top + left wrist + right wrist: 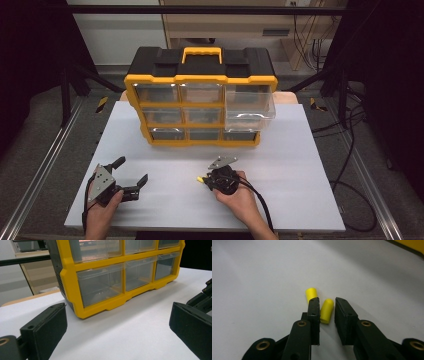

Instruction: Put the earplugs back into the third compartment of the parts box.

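Two small yellow foam earplugs lie on your white tabletop [262, 277], in front of the yellow-and-black drawer organiser. One bullet-shaped yellow plug [326, 310] lies on its side between your right gripper's [327, 312] narrowed jaws, rounded tip away from you; whether the pads press it is unclear. The second yellow plug [311, 294] lies just beyond, partly hidden behind one jaw.

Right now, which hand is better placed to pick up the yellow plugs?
Right. The right gripper already has one yellow plug between its fingers, a second plug just beside. The left gripper sits open, far off to the left.
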A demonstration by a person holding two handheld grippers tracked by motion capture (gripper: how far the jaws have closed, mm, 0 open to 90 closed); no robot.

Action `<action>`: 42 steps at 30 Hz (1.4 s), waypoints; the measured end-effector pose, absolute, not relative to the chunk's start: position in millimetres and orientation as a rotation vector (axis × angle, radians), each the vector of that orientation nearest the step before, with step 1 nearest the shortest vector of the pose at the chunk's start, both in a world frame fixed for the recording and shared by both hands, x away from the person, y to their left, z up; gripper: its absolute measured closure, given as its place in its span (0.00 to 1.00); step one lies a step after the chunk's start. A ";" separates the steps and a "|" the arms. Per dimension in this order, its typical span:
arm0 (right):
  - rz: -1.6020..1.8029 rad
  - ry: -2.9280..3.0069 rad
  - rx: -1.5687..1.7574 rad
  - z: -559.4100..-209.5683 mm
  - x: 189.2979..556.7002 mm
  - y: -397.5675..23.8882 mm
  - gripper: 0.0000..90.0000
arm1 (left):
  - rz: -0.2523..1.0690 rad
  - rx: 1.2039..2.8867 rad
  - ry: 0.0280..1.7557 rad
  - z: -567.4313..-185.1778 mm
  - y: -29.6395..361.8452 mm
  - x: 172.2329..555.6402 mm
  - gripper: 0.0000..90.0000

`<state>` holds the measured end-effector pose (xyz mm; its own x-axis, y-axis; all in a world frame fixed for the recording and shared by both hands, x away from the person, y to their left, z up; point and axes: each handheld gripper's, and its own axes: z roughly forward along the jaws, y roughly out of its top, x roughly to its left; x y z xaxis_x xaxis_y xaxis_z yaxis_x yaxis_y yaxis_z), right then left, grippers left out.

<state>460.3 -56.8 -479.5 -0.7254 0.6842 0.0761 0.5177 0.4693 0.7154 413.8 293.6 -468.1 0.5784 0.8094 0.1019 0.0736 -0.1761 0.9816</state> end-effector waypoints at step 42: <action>1.386 1.745 1.225 -412.0 444.4 -214.5 0.92 | 0.774 1.608 0.775 -467.6 297.6 414.7 0.01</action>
